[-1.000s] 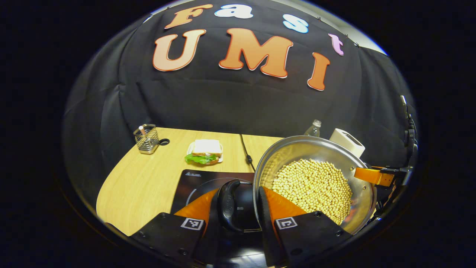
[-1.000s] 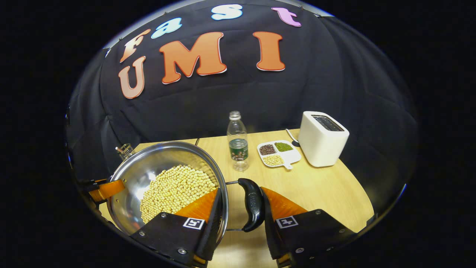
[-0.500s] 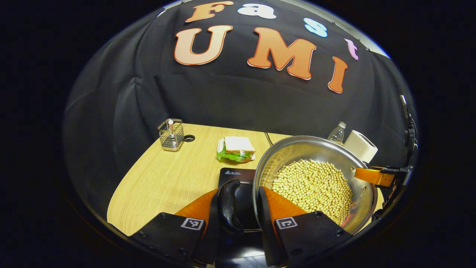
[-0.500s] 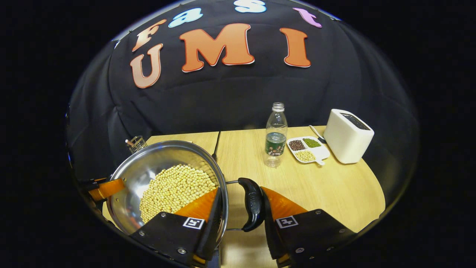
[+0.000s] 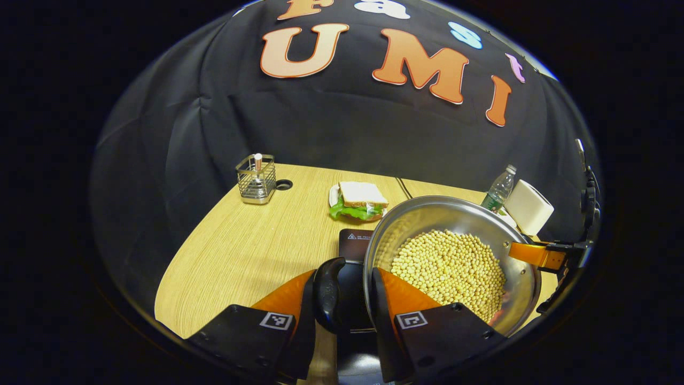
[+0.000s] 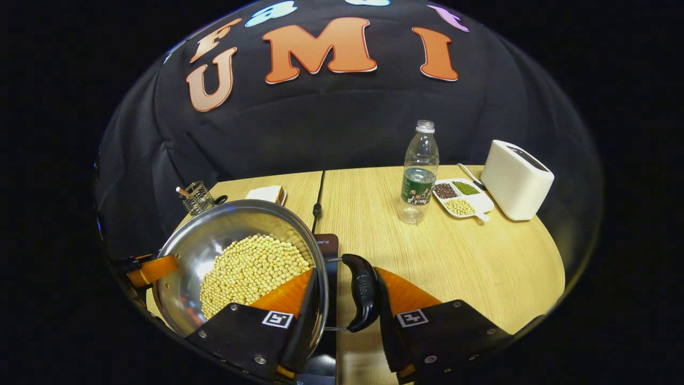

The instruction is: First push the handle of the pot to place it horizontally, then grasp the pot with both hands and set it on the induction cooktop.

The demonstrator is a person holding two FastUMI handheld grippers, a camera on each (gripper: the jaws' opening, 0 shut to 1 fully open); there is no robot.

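Carried leftward since earlier, the pot (image 5: pixel 454 256) of soybeans (image 5: pixel 449 267) is clamped at its rim and side handles by the left gripper (image 5: pixel 342 299) and right gripper (image 6: pixel 342 299); the cooktop (image 6: pixel 327 251) probably lies beneath. Ahead of the right gripper, a divided dish (image 6: pixel 462 197) of beans is seen.

The pot (image 5: pixel 454 262) is covering most of the induction cooktop (image 5: pixel 354 243) in the left gripper view. It is also hiding the bottom of the bottle (image 5: pixel 498 188) and part of the toaster (image 5: pixel 529 207). In the right gripper view, the pot's rim is hiding most of the sandwich (image 6: pixel 265 193).
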